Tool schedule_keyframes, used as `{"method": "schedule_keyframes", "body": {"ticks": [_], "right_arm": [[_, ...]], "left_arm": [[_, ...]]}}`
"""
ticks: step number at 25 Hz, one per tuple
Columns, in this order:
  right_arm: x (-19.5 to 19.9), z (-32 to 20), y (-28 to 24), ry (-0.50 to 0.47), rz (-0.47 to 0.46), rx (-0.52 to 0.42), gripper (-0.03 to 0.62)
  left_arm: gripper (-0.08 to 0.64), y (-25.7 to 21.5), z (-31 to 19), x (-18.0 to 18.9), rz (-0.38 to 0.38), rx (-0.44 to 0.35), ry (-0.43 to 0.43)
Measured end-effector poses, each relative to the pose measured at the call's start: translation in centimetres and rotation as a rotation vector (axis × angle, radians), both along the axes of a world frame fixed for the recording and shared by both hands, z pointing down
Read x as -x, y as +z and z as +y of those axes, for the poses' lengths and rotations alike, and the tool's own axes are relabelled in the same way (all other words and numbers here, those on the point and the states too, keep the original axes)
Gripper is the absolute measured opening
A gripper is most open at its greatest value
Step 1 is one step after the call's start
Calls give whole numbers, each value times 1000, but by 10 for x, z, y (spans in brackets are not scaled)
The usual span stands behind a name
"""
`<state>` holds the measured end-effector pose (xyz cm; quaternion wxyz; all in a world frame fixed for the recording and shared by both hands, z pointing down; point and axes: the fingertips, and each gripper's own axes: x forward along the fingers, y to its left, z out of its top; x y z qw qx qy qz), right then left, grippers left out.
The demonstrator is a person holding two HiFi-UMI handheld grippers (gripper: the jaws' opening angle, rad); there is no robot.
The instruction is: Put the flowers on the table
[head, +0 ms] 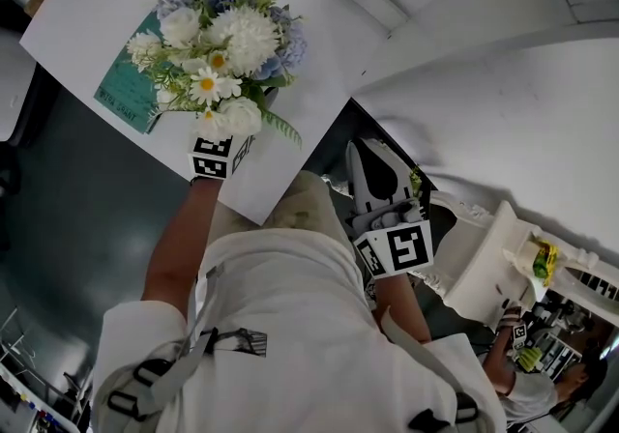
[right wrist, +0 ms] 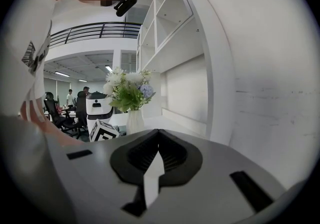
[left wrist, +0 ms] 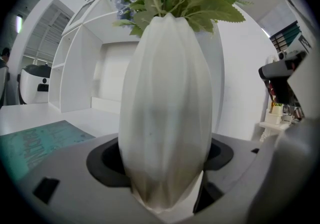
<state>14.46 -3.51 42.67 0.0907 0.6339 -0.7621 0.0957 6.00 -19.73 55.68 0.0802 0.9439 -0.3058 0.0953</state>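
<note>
White table (head: 314, 83), upper left: flowers (head: 227, 35) held over it.
Left gripper (head: 221, 149), forearm extended, fingers clamped on smooth, ribbed white vase (left wrist: 165, 118); right gripper (head: 366, 158), frame centre, fingers together, empty.

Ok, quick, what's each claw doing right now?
Left claw: closed on the white vase of flowers.
Right claw: closed, holding nothing.
</note>
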Motion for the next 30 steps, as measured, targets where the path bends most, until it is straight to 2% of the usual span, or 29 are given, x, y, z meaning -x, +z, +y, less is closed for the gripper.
{"method": "schedule_keyframes", "body": {"ticks": [10, 17, 30], "right_arm": [[-2, 0, 6, 12, -14, 8, 11], [2, -7, 1, 10, -20, 2, 11], [-20, 13, 11, 20, -25, 9, 11]], "left_arm": [[387, 4, -3, 3, -17, -4, 5], [387, -8, -8, 5, -26, -43, 16], [387, 3, 4, -14, -37, -85, 33]]}}
